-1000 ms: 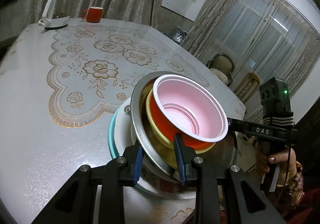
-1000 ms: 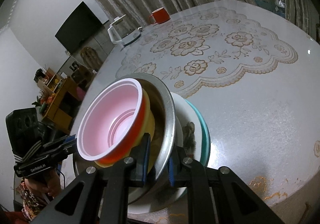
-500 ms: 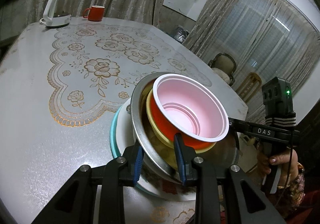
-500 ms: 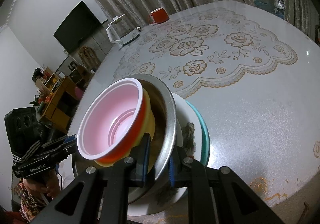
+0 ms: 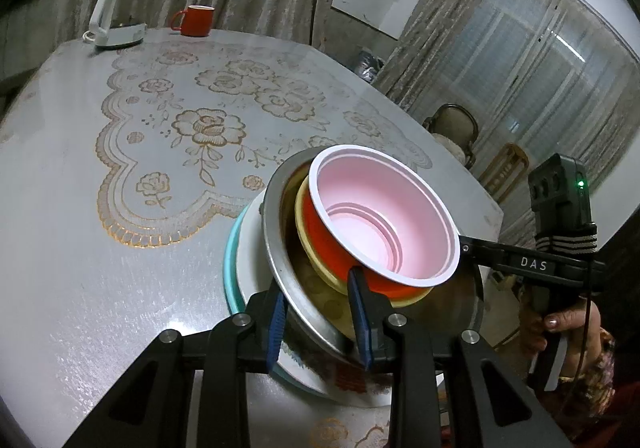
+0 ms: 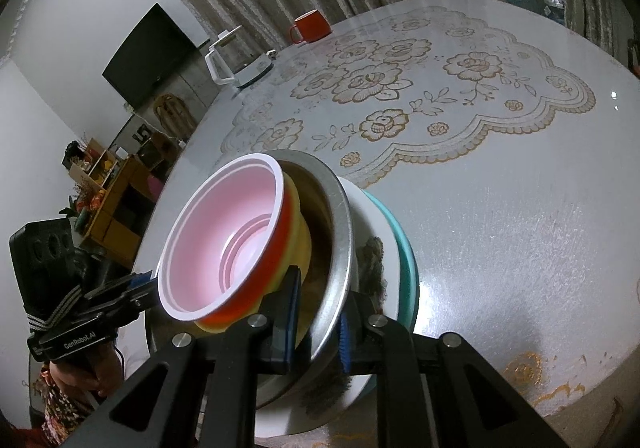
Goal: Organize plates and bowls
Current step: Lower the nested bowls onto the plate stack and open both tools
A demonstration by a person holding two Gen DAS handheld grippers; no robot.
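Note:
A stack stands near the table's edge: a teal plate [image 5: 230, 260] [image 6: 406, 260] at the bottom, a white plate [image 5: 248, 248] [image 6: 368, 216], a steel bowl [image 5: 276, 248] [image 6: 340, 232], a yellow bowl [image 5: 304, 224] [image 6: 300, 232], and on top a red bowl [image 5: 384, 216] [image 6: 228, 240] with a pink inside. My left gripper [image 5: 318, 308] is shut on the steel bowl's near rim. From the opposite side my right gripper [image 6: 318, 312] is shut on the same rim, and it shows in the left wrist view [image 5: 466, 248]. The left gripper [image 6: 140, 284] also appears in the right wrist view.
A white kettle [image 5: 116, 16] [image 6: 236, 64] and a red mug [image 5: 196, 20] [image 6: 312, 26] stand at the table's far end. The lace-patterned table [image 5: 120, 248] stretches beyond the stack. Chairs [image 5: 456, 128] stand past its right edge. A hand [image 5: 560, 324] holds the right gripper's handle.

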